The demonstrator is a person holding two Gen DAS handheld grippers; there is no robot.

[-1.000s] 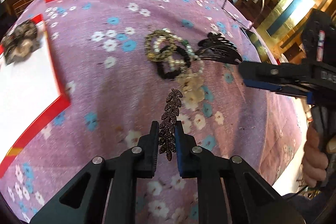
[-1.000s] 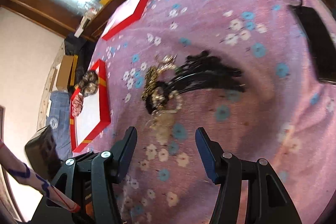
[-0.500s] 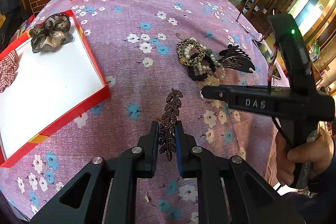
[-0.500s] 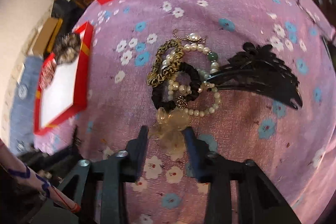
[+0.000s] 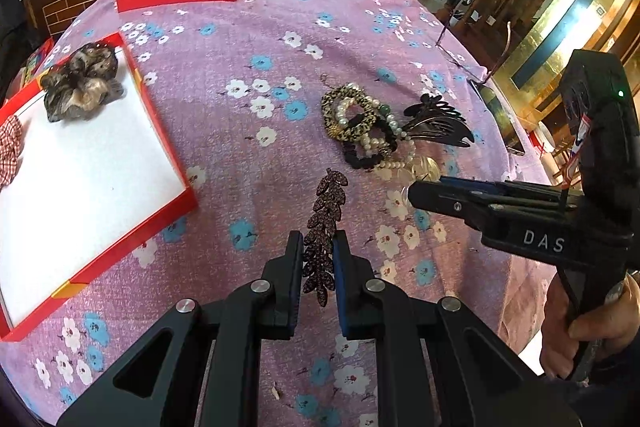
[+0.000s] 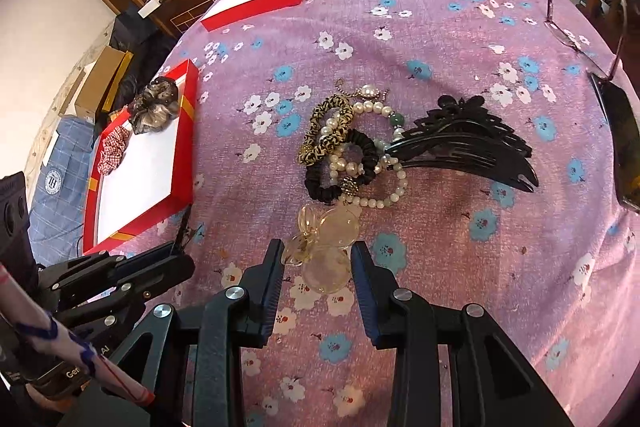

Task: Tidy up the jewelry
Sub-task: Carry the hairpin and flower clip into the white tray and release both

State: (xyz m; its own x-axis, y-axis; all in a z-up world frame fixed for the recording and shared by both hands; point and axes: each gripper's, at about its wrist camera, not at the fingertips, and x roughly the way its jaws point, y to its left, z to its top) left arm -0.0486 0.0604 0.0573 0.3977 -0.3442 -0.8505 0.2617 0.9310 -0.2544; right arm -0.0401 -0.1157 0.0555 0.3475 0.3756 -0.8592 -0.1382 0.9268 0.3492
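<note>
Moved since earlier: right tool [image 6: 316, 263] has come in over the clear flower clip [image 6: 326, 247] and narrowed its jaws around it; the red box [image 5: 168, 151] has come further into the left view.
Left tool [image 5: 316, 259]: clamped on the leaf-shaped hair clip [image 5: 324, 223], a dark, glittery strip of small leaves pointing away from the camera, its far end above the cloth.
Right tool state: jaws partly apart with the clear flower clip between them; whether the pads press on it cannot be told.
Clear flower clip: translucent, amber-tinted, rounded petals, lying on the table at the near edge of the jewelry pile.
Pile: leopard-print scrunchie [image 6: 326, 131], black scrunchie [image 6: 360, 163], pearl bracelets [image 6: 384, 195] overlapping; a black carved comb [image 6: 468, 143] with curved teeth touches them on the right.
Table [image 5: 280, 75]: purple cloth with white and blue flowers.
Red box: white padded floor, holding a brown satin scrunchie [image 5: 80, 83] and a red checked one [image 5: 10, 147].
Left view only: a hand [image 5: 580, 331] gripping the right tool's handle.
Right view only: the clear clip between the pads.
</note>
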